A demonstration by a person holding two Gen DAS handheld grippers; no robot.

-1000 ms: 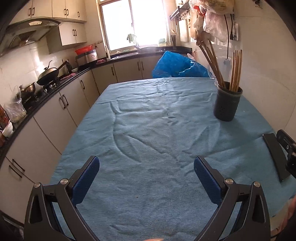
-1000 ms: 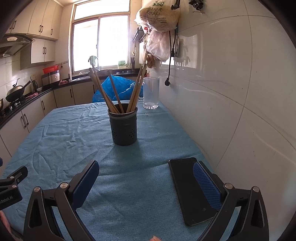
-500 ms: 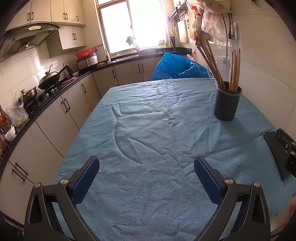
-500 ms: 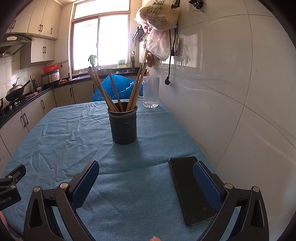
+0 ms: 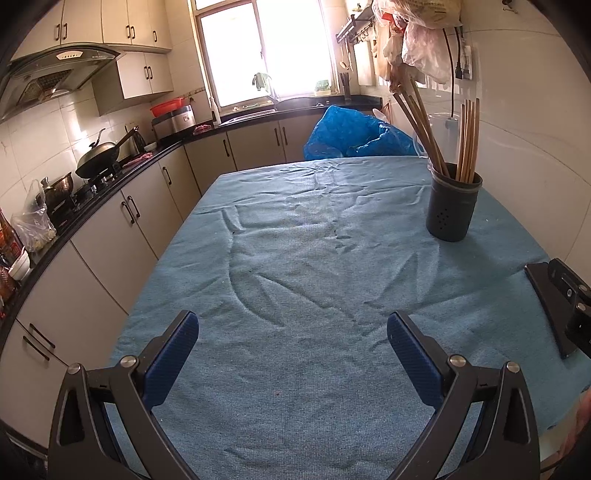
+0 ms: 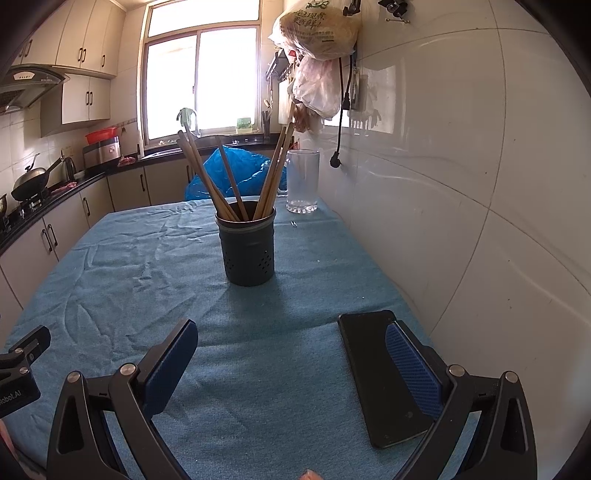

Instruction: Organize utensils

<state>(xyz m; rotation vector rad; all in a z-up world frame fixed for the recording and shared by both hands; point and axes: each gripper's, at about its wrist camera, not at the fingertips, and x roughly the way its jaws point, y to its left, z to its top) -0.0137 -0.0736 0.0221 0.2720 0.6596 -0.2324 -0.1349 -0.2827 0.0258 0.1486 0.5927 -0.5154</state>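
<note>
Your right gripper (image 6: 291,354) is spread wide and holds nothing; the dark perforated cylindrical utensil holder (image 6: 246,251) with its long wooden chopsticks (image 6: 271,173) stands upright straight ahead of it, well apart. A flat black phone (image 6: 380,376) lies under its right finger. Your left gripper (image 5: 293,345) also gapes empty, the holder (image 5: 451,208) far ahead to its right. The hanging plastic bag (image 6: 319,31) bears unreadable green characters

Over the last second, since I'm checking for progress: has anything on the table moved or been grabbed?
Nothing was grabbed or moved. Only the cameras drifted slightly. The chopsticks stay in the holder, the phone stays flat, and both the left gripper and right gripper stay open.
</note>
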